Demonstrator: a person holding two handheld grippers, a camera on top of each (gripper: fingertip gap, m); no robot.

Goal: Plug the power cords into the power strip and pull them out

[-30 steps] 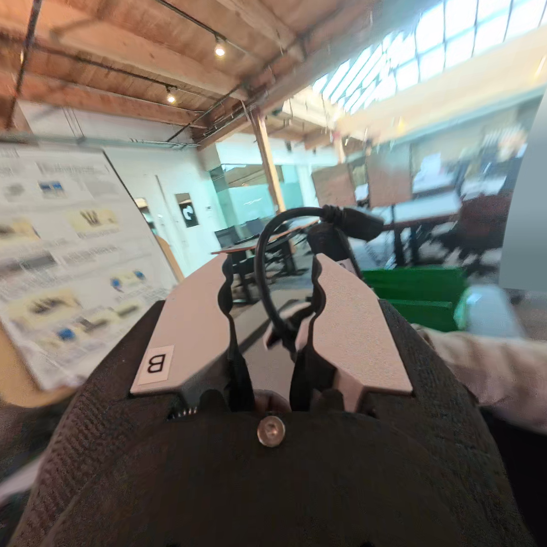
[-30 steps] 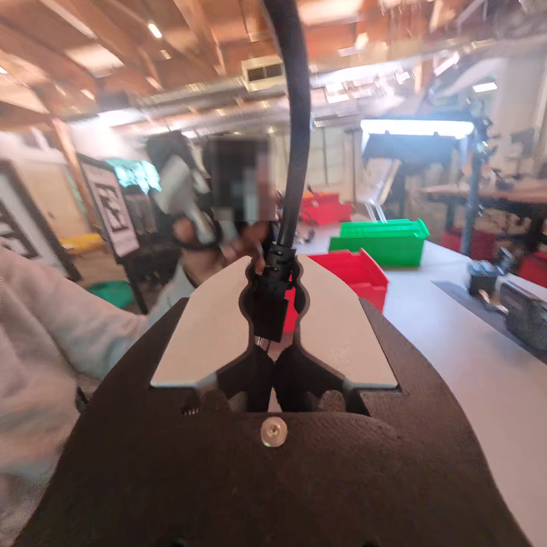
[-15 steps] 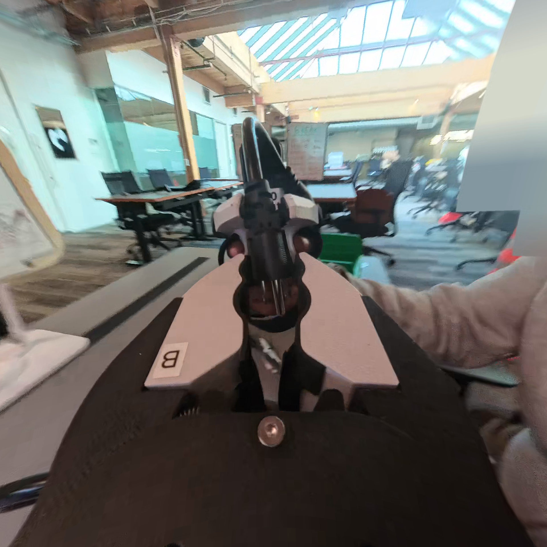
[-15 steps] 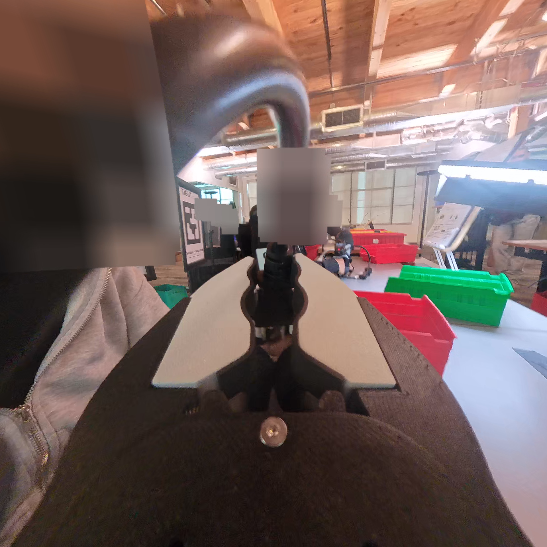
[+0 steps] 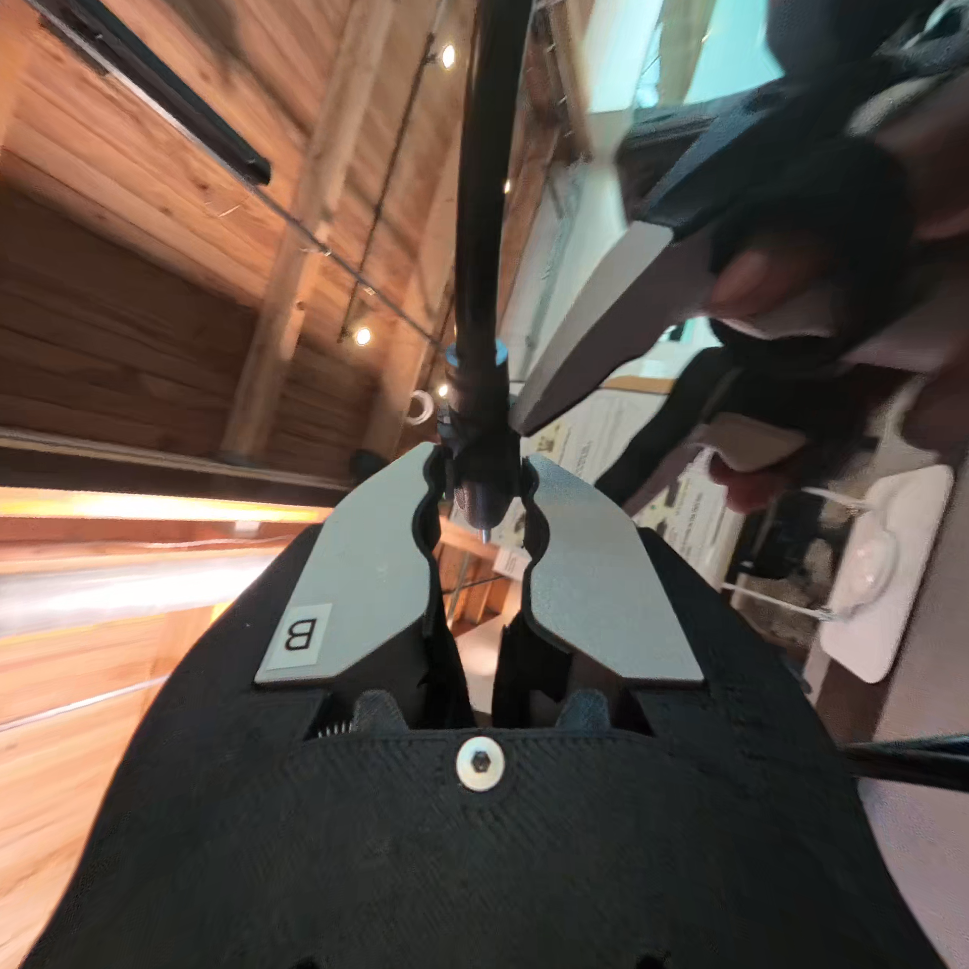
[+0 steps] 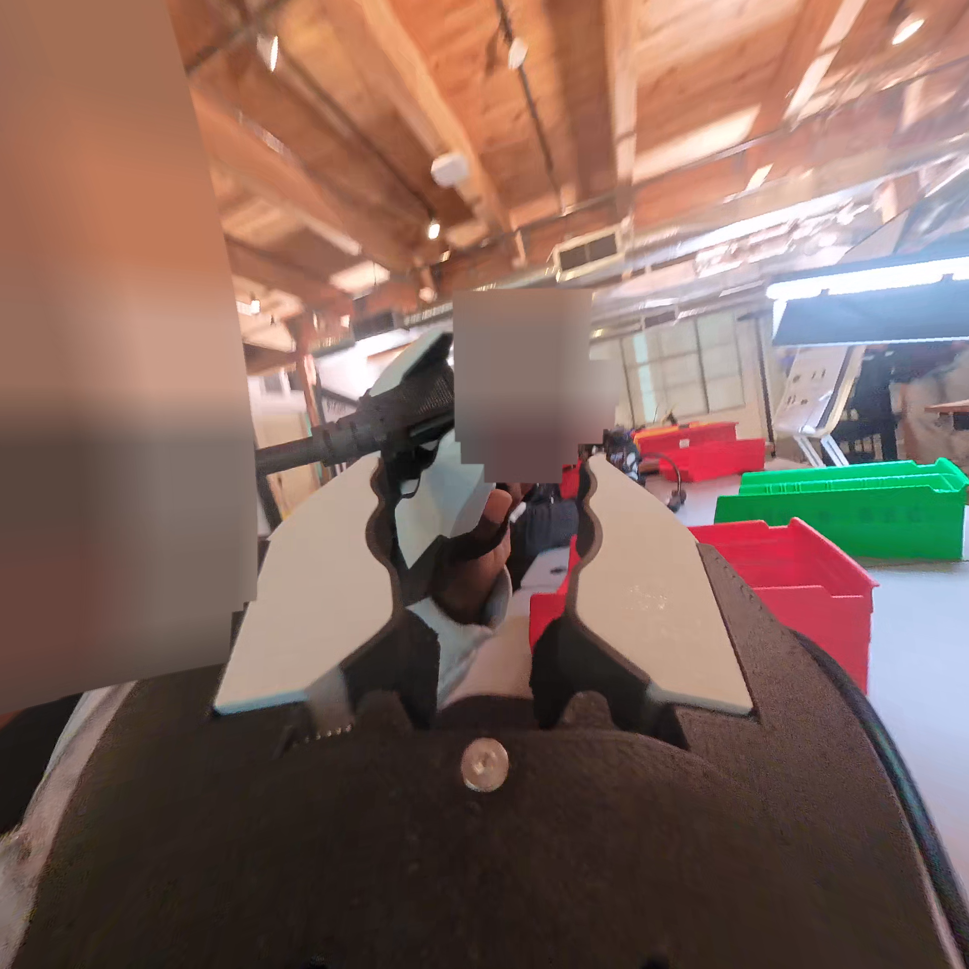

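Observation:
My left gripper (image 5: pixel 478 464) is shut on a black power cord plug (image 5: pixel 480 474), pinched at the fingertips with a metal prong pointing back toward the camera. The black cord (image 5: pixel 480 210) runs straight up from it. My right gripper (image 6: pixel 483 466) is open and empty. It also shows in the left wrist view (image 5: pixel 603 325), just right of the plug, held by a hand. In the right wrist view the left gripper (image 6: pixel 414 388) shows farther off, holding the plug (image 6: pixel 356 435) with its cord (image 6: pixel 283 456) leading left. No power strip is in view.
A red bin (image 6: pixel 786 577) and a green bin (image 6: pixel 849 508) stand on the grey table (image 6: pixel 917 655) to the right. A person's hand (image 6: pixel 472 566) and sleeve are between the right fingers. A white flat object (image 5: pixel 881 566) lies at the right. Wooden ceiling overhead. Left and right tips are no more than a few centimetres apart.
The right gripper has let go of the plug and opened. The left gripper has closed on the plug and now holds it. The left view has swung up toward the ceiling.

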